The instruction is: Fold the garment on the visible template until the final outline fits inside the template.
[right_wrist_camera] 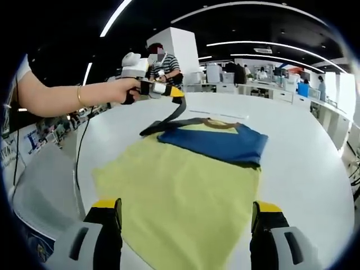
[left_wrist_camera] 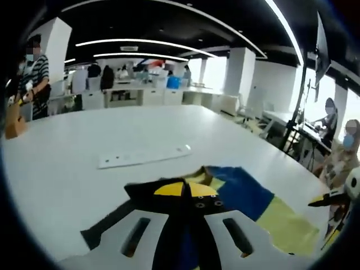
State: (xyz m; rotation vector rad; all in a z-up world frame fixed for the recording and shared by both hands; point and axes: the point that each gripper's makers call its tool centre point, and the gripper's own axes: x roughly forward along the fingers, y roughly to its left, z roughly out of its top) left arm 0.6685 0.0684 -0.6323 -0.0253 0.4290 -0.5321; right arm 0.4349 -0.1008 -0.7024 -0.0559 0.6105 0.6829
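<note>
A blue garment (right_wrist_camera: 216, 143) with a dark sleeve (right_wrist_camera: 169, 119) lies across a wide yellow-green cloth (right_wrist_camera: 180, 197) on the white table. I cannot tell whether the yellow cloth is part of the garment or the template. My left gripper (left_wrist_camera: 185, 191) is shut on the dark sleeve (left_wrist_camera: 107, 222), and the blue and yellow cloth (left_wrist_camera: 247, 191) spreads to its right. In the right gripper view a hand holds the left gripper (right_wrist_camera: 169, 93) above the table, with the sleeve hanging from it. My right gripper (right_wrist_camera: 185, 211) stands wide open over the yellow cloth's near edge.
A white power strip (left_wrist_camera: 143, 157) lies on the round white table (left_wrist_camera: 67, 169) beyond the garment. A person in a striped shirt (right_wrist_camera: 163, 62) stands at the far side. Other people sit at desks (left_wrist_camera: 337, 146) to the right. A cable (right_wrist_camera: 79, 152) hangs off the table's left edge.
</note>
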